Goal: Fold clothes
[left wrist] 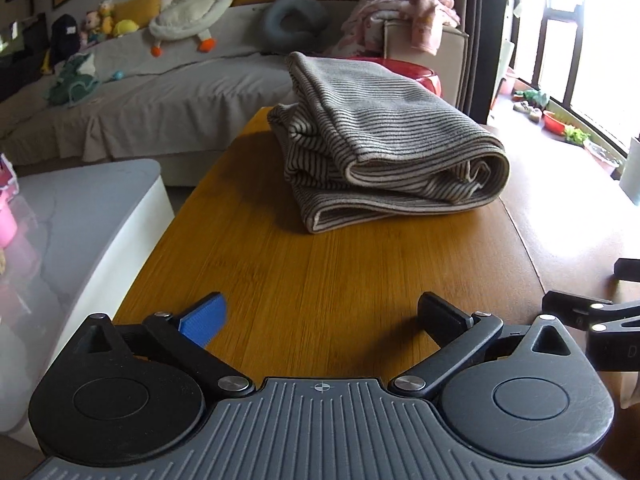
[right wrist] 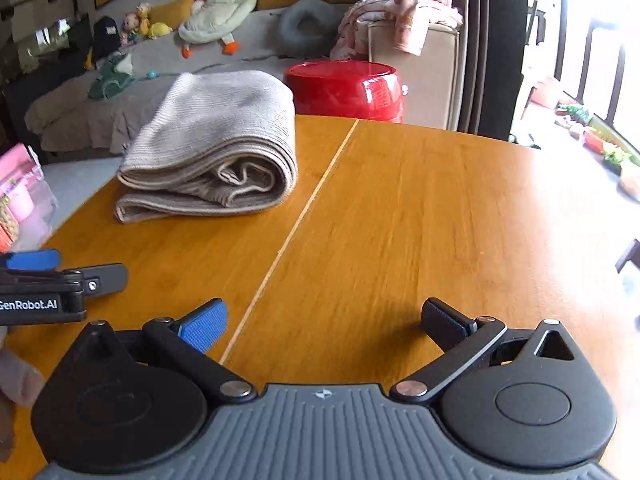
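On the orange-brown wooden tabletop lies a grey and cream striped cloth, folded into a thick bundle with its rolled ends facing the cameras. It sits on the far part of the tabletop, well apart from both grippers.

The left gripper is over the near edge of the tabletop. Its two fingers stand wide apart and nothing is between them. One finger has a blue pad and the other is black. The right gripper is just beside it, also with its fingers wide apart and holding nothing. In the right wrist view the striped cloth lies to the left of a thin pale seam that runs across the wood.

Behind the tabletop stands a round shiny red stool. Farther back is a long grey sofa with a big white plush duck, a grey ring-shaped pillow and a crumpled pink blanket on its arm.
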The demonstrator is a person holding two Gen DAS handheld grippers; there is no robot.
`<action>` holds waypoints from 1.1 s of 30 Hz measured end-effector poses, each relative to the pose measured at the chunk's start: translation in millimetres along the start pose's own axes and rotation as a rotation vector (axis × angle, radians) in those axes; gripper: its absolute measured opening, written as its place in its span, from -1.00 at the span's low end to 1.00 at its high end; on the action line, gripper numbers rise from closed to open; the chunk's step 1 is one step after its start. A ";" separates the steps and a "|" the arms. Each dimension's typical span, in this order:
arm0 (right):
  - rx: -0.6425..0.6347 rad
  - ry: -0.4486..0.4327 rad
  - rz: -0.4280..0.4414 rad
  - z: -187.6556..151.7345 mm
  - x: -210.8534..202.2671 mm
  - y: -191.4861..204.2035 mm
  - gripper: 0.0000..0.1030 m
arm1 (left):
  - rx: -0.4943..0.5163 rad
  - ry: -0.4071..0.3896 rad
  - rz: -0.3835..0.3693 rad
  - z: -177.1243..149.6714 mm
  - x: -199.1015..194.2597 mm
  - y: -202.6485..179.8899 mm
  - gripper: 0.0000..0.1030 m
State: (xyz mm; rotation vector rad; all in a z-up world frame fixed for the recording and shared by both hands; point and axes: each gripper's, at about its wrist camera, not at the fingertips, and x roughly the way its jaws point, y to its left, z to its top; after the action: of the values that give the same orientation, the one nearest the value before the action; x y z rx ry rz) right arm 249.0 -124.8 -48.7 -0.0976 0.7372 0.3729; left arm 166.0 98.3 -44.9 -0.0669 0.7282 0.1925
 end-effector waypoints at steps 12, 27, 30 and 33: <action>-0.008 -0.007 -0.032 -3.4 -3.0 2.1 1.00 | -0.007 -0.011 0.010 -1.6 0.2 0.2 1.00; -0.008 -0.008 -0.032 -2.5 -2.3 2.1 1.00 | -0.033 -0.011 0.041 -2.7 -2.7 0.5 1.00; -0.009 -0.008 -0.032 -2.4 -2.1 2.0 1.00 | -0.035 -0.010 0.044 -2.6 -3.2 1.2 1.00; -0.009 -0.008 -0.032 -2.3 -2.1 1.9 1.00 | -0.039 -0.010 0.050 -3.5 -4.7 0.9 1.00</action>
State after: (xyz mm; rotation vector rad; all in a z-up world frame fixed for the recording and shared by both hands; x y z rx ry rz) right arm 245.5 -124.2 -49.0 -0.1157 0.7256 0.3461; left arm 160.1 98.0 -44.4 -0.0853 0.7162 0.2545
